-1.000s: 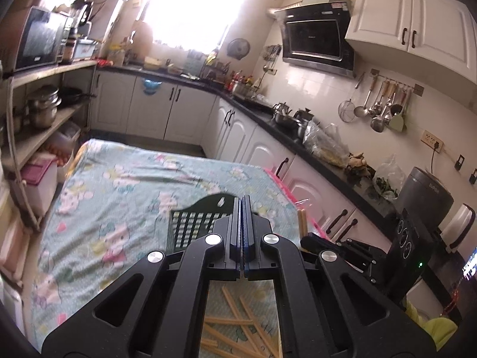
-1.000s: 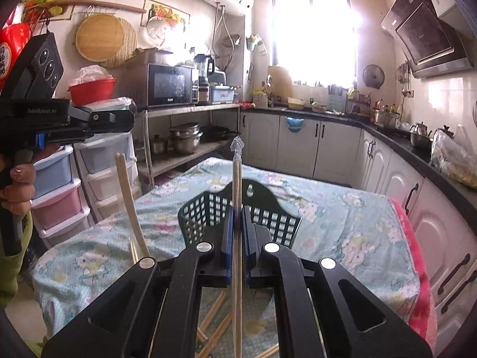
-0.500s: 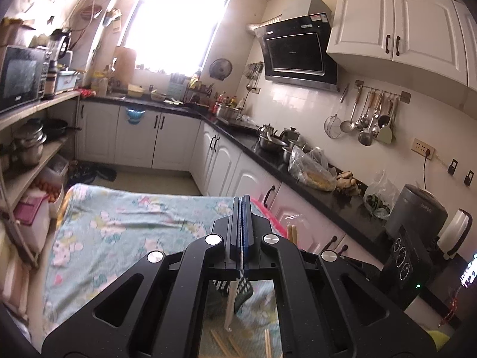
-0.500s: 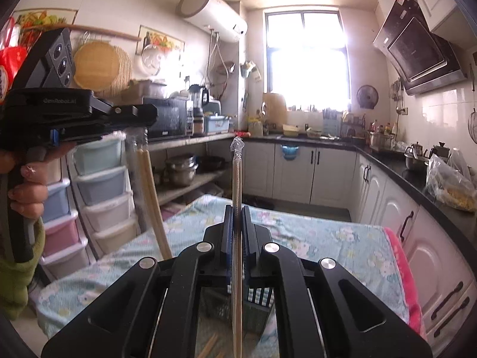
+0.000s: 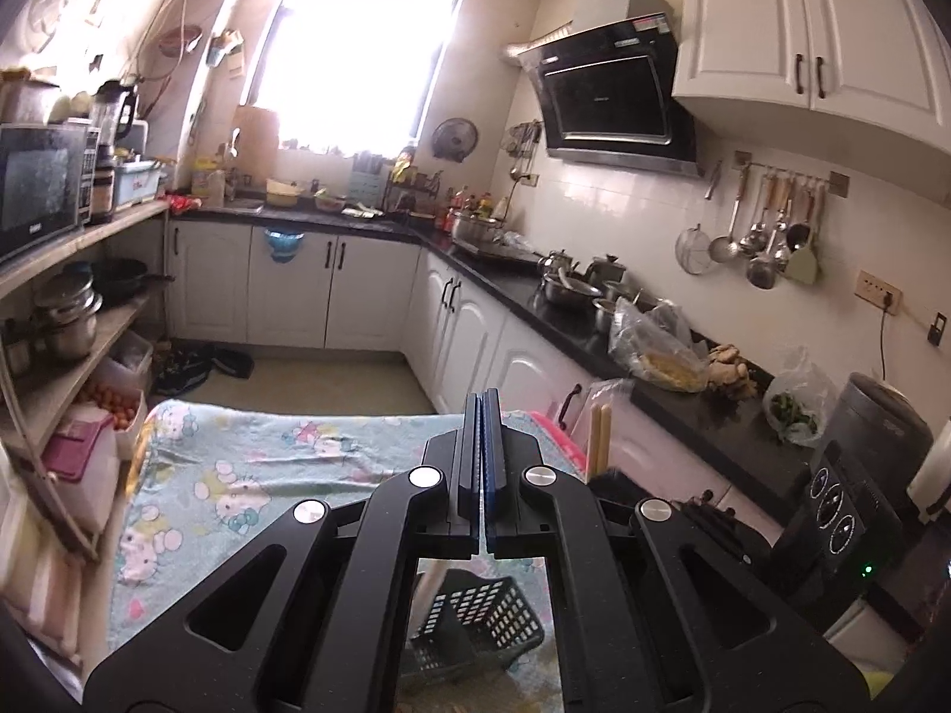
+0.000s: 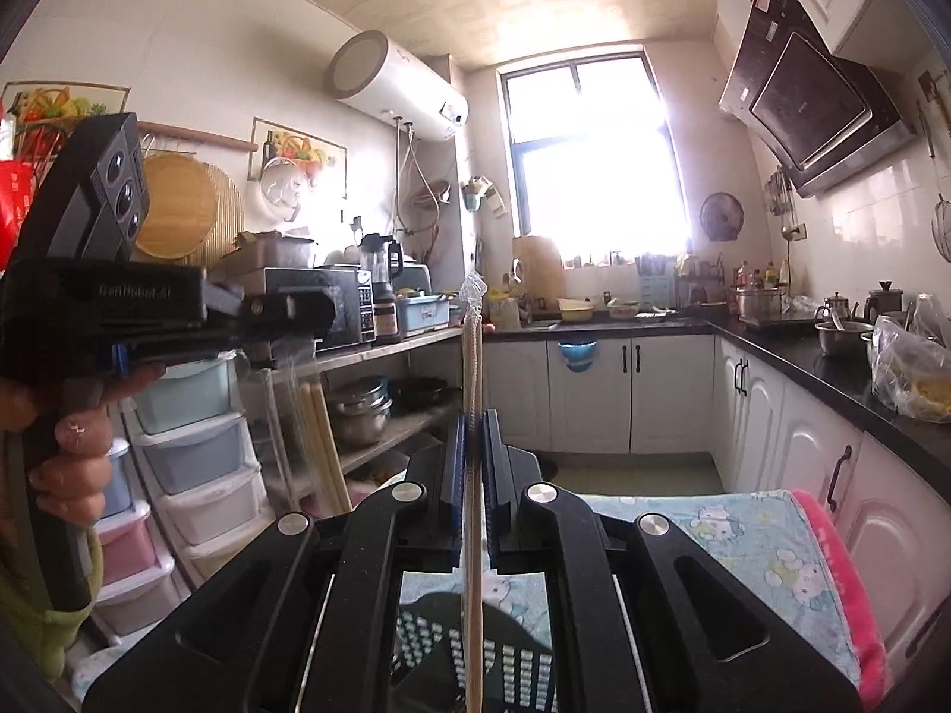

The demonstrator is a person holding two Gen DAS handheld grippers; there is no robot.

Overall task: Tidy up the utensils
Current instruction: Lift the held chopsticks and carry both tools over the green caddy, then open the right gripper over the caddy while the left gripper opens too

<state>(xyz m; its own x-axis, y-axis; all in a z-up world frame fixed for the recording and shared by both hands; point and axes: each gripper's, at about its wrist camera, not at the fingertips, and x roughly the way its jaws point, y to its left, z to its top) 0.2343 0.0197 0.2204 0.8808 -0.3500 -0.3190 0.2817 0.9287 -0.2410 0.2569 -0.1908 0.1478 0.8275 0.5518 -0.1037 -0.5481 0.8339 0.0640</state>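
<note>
Wooden chopsticks stand upright, clamped in the right gripper at frame centre; left gripper clenched, its hold unclear. Lower them vertically into the basket below.

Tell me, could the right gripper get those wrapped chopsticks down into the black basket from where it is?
Probably yes. The right gripper is shut on the wrapped chopsticks, which stand upright, and the black basket sits just below on the table with nothing visible between. The left gripper is off to the side, out of the way.
</note>
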